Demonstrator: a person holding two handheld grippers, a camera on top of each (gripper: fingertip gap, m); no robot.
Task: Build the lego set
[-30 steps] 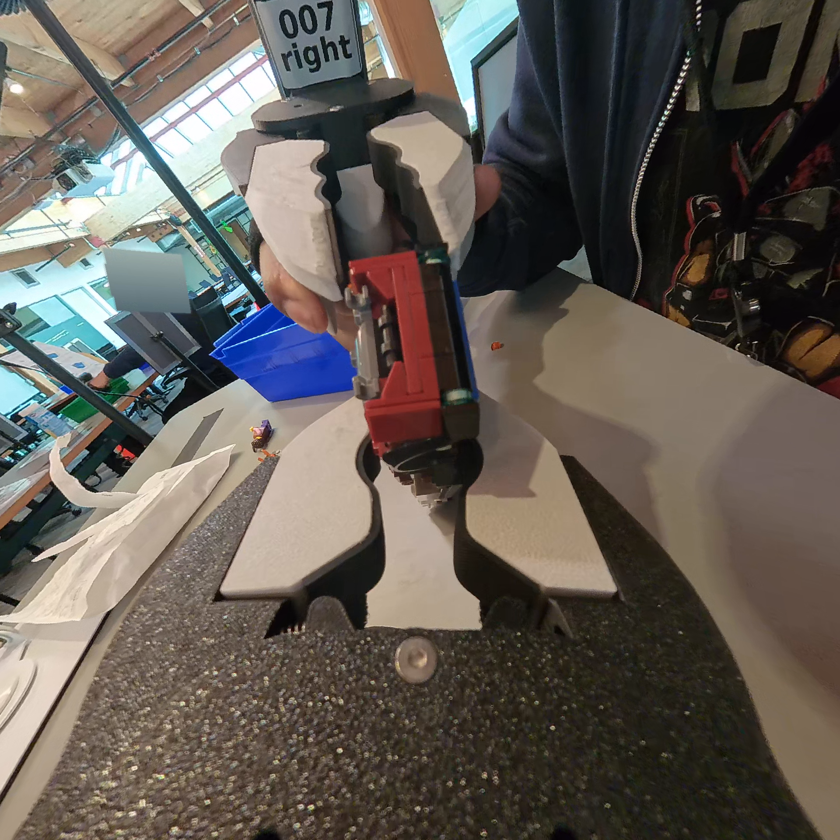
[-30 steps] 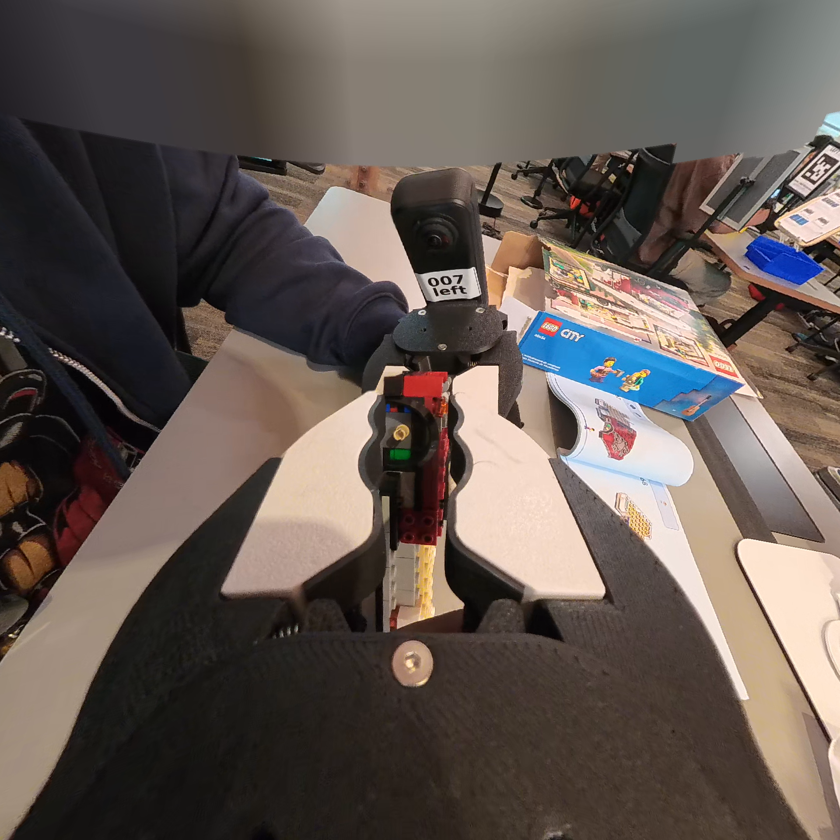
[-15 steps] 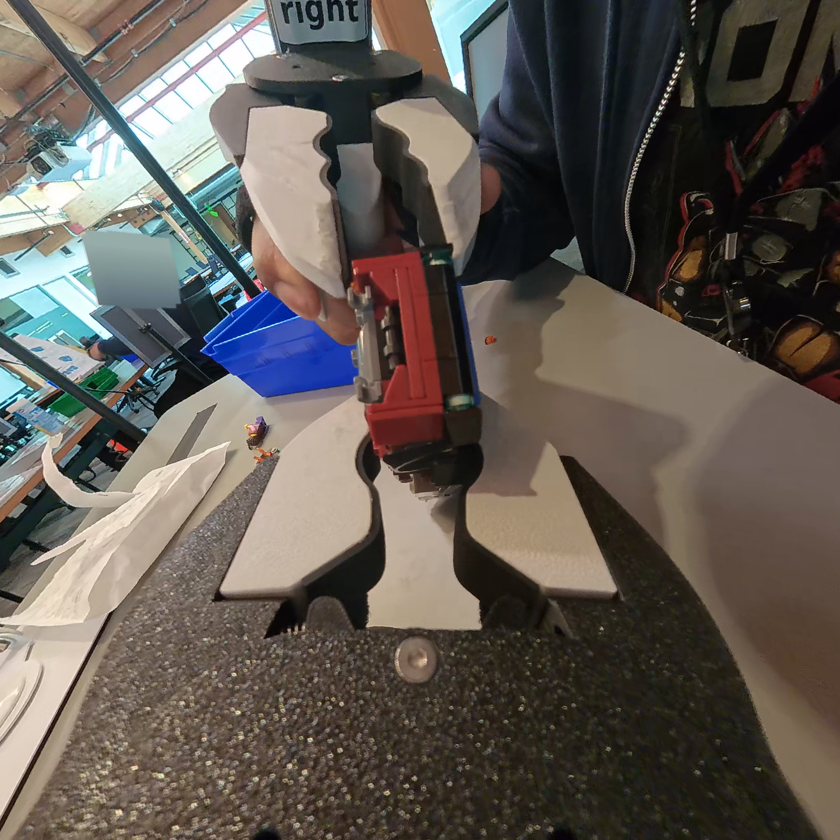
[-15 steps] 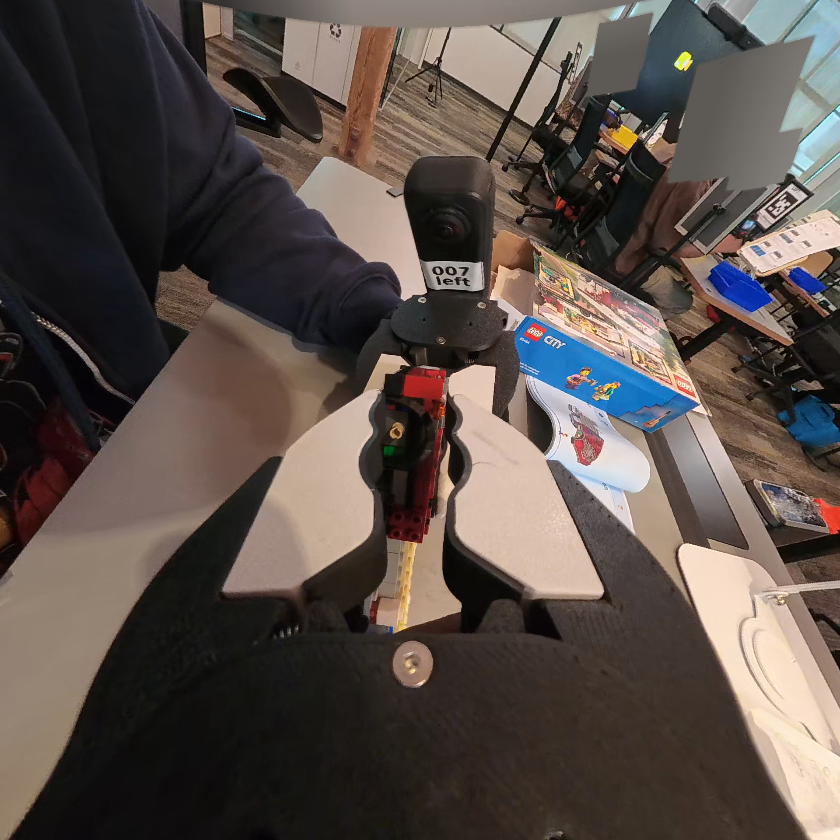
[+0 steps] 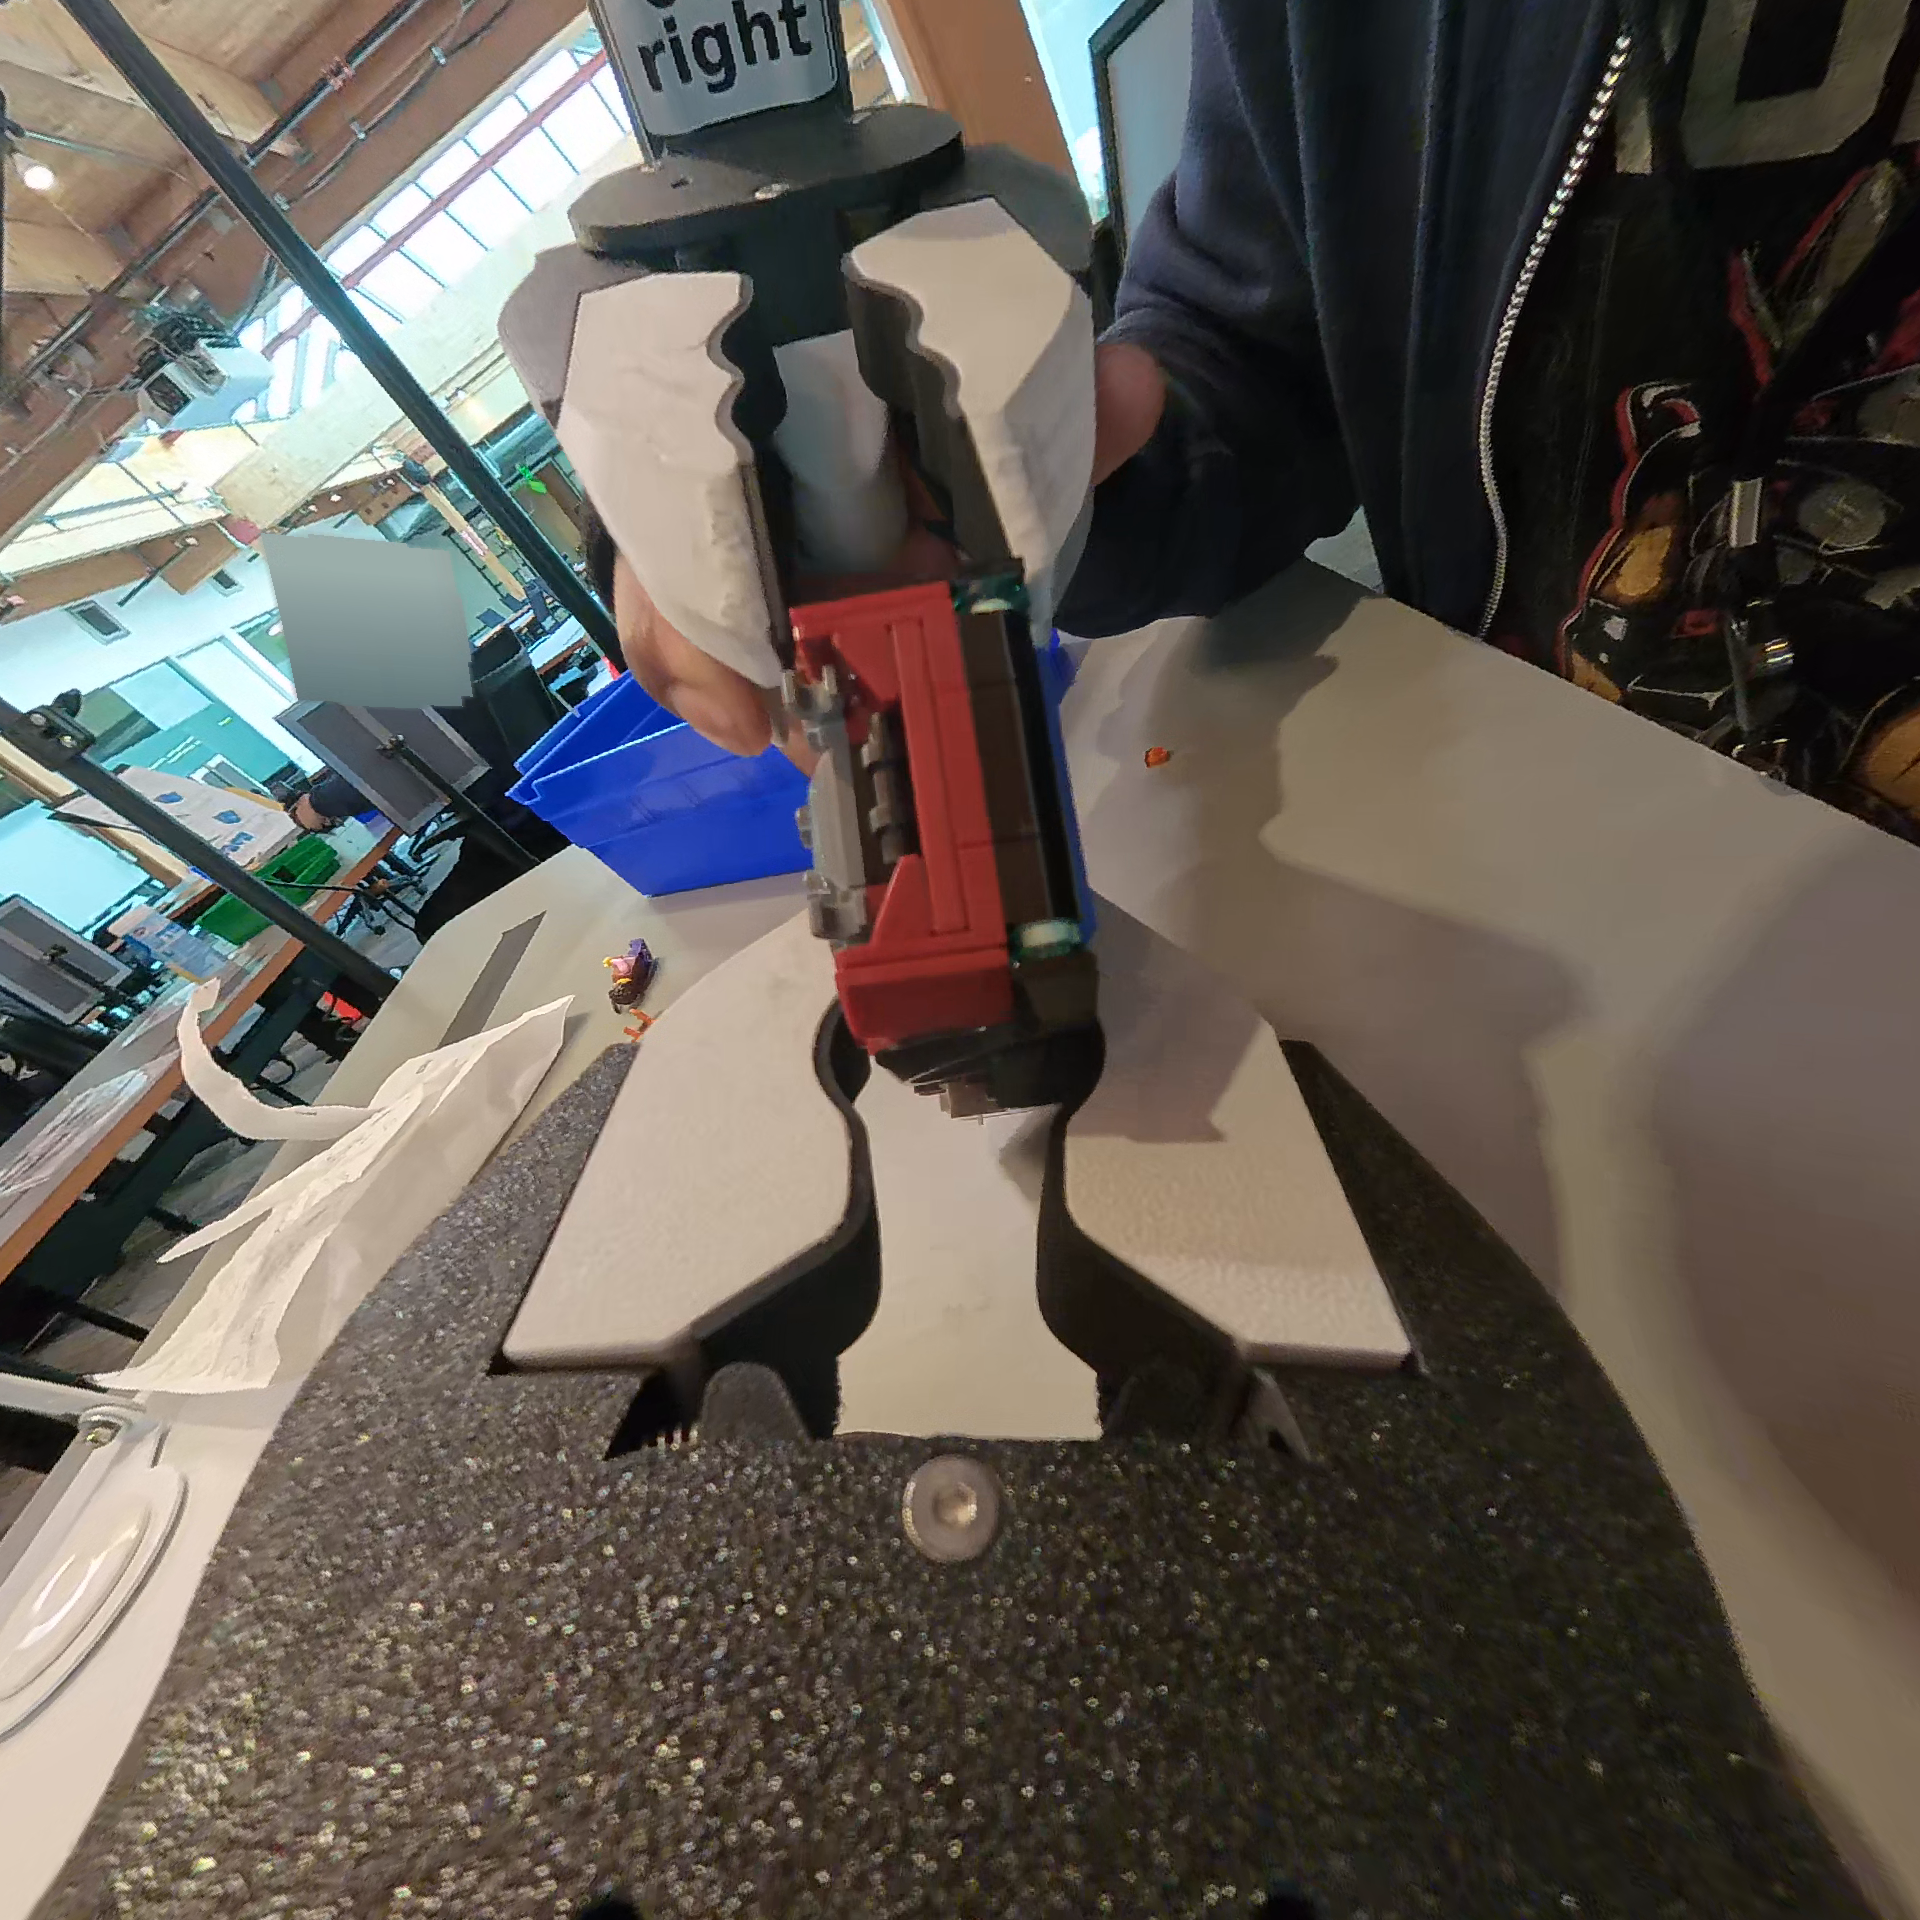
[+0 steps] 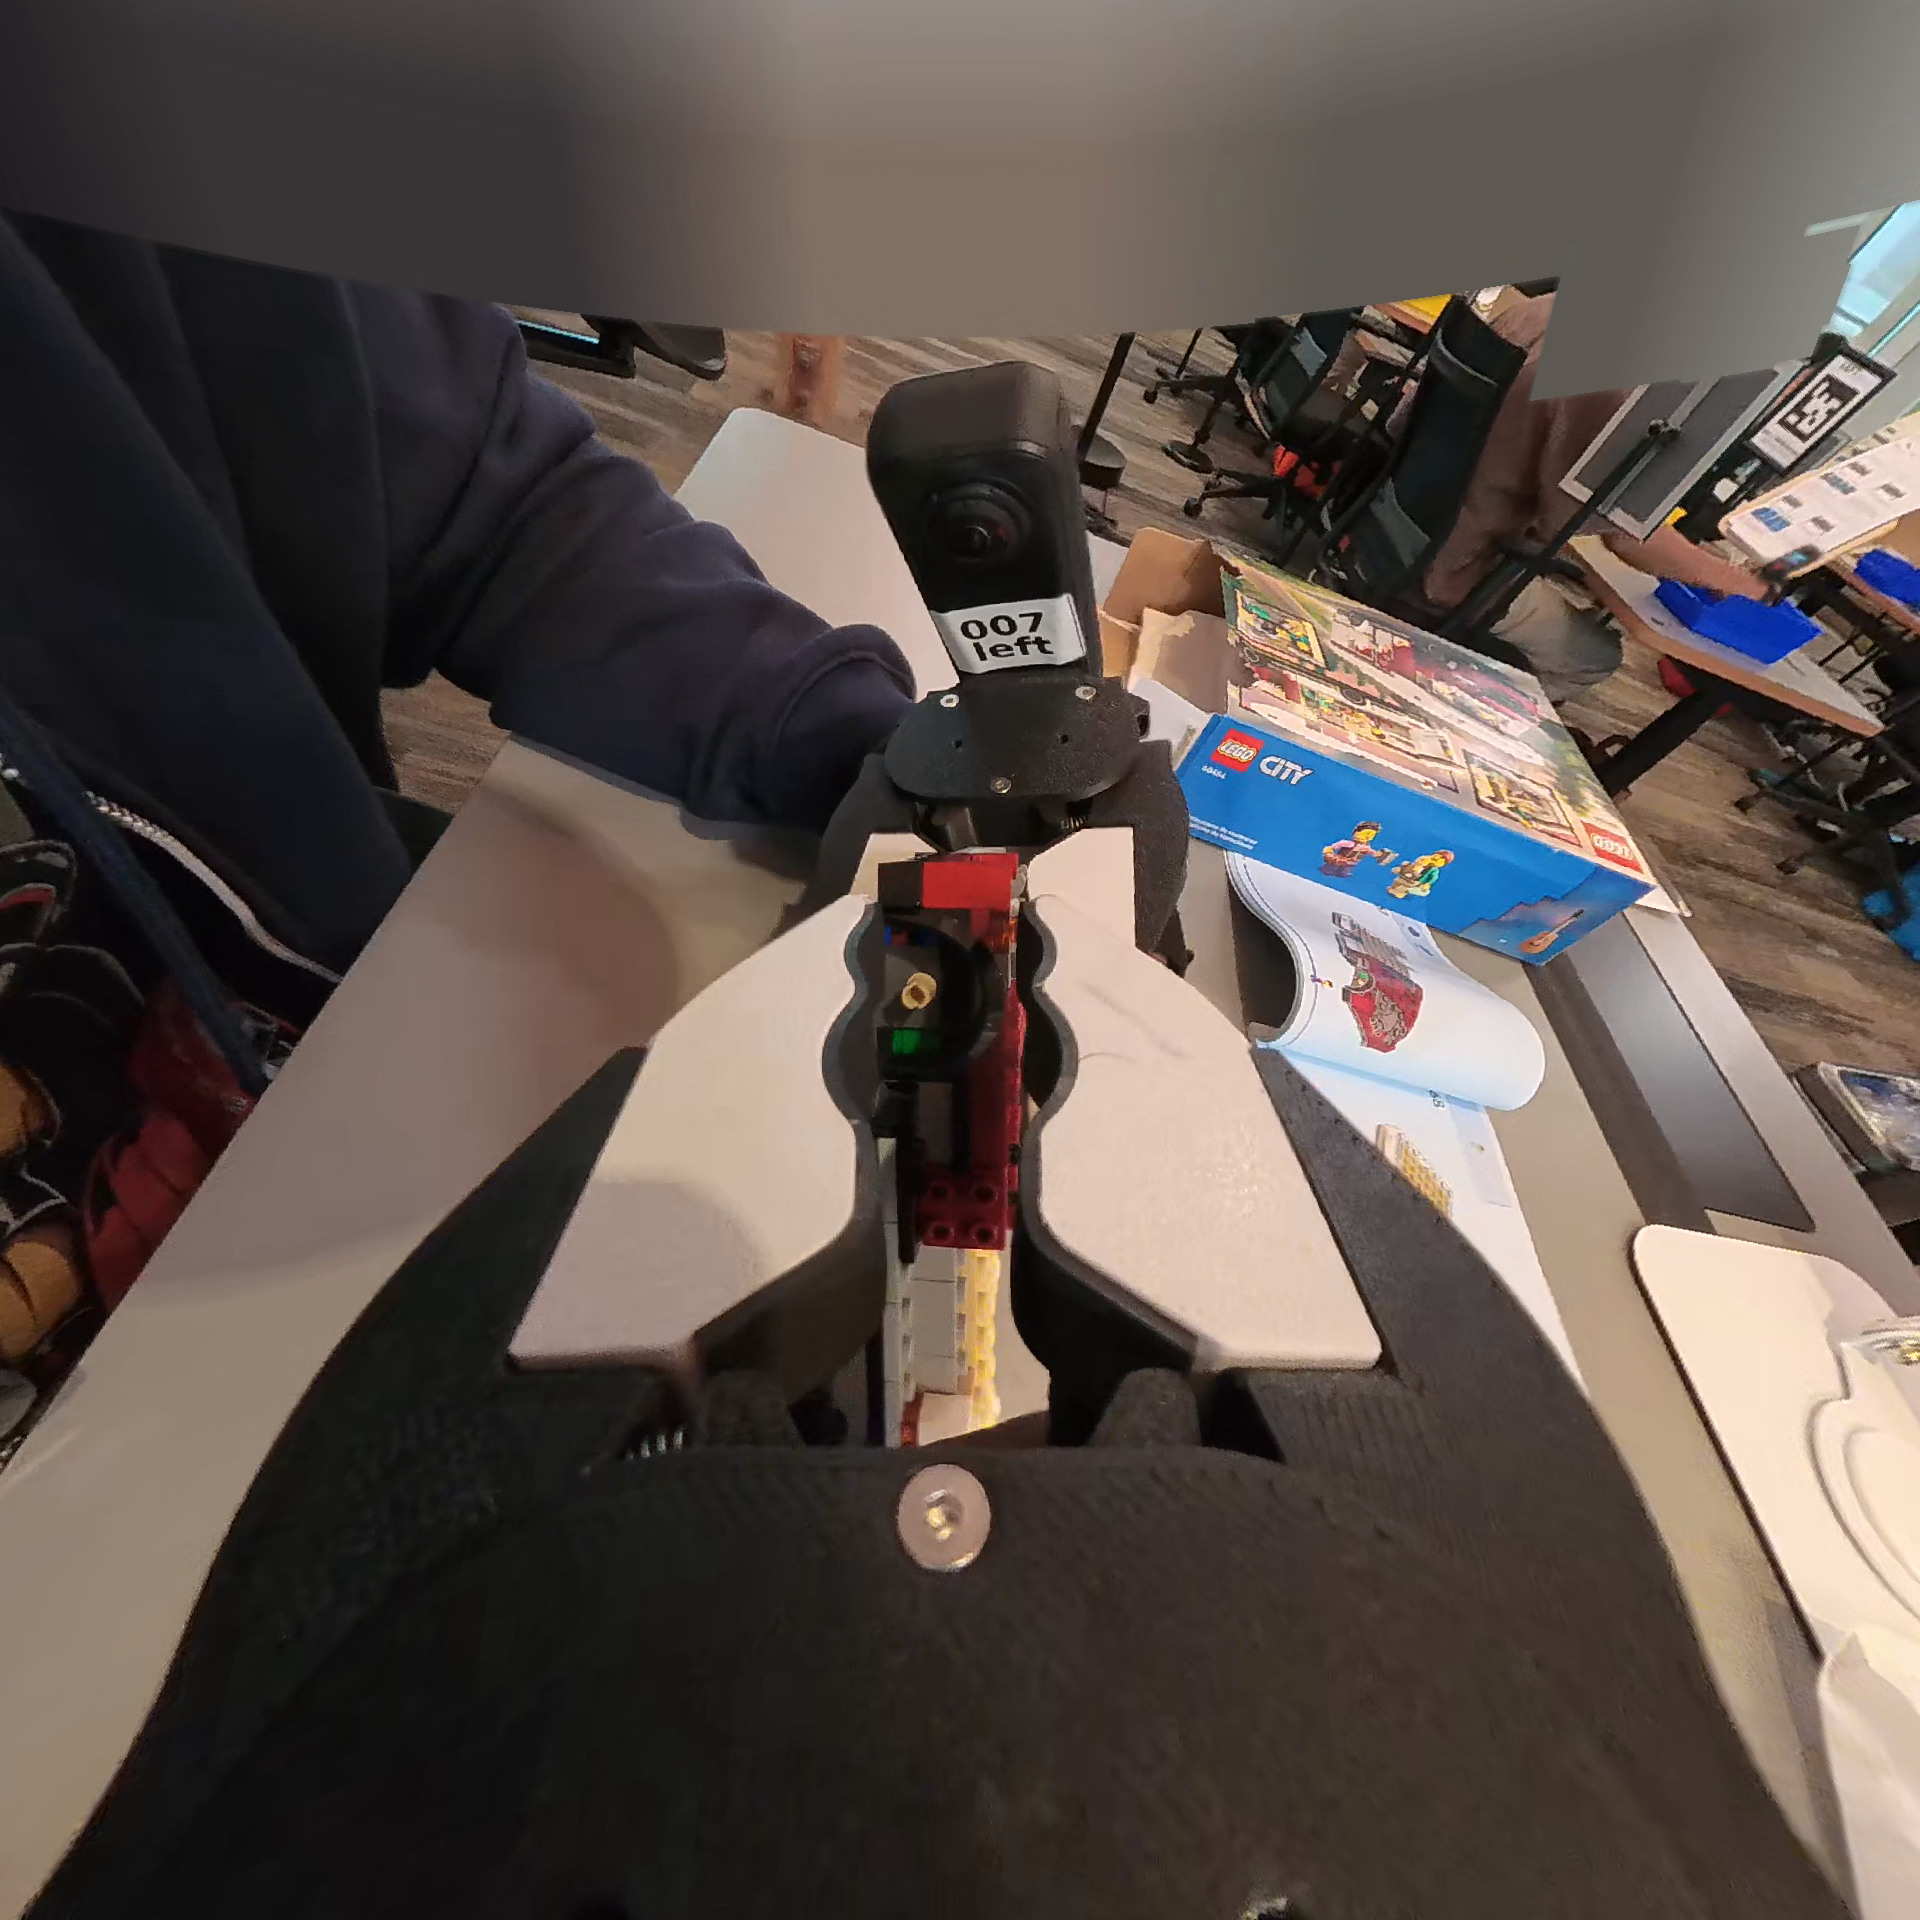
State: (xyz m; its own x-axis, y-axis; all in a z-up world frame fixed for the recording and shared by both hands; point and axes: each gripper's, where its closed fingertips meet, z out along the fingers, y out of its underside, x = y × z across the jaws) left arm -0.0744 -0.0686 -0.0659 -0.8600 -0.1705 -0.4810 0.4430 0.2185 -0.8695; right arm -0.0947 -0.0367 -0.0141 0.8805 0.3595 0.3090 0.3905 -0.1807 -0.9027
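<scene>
Brick model (image 5: 940, 831): red, black and grey toy-brick vehicle, held up above the grey tabletop (image 5: 1455, 935) between the two tongs, one end in each
Handling: judged light and rigid but apt to break apart at the seams; small protruding grey pieces on one side look easiest to knock off; smooth plastic may slip
Where to hold: across the flat red and black side walls, clear of the grey fittings
Left tongs (image 5: 961, 1049): partly closed, the model's lower end sitting between the tips
Right tongs (image 6: 940, 997): closed on the model, pads against both its sides
Counts: one model, two tongs, one blue bin (image 5: 665, 800), one toy box (image 6: 1434, 790), one open instruction booklet (image 6: 1392, 1018)
</scene>
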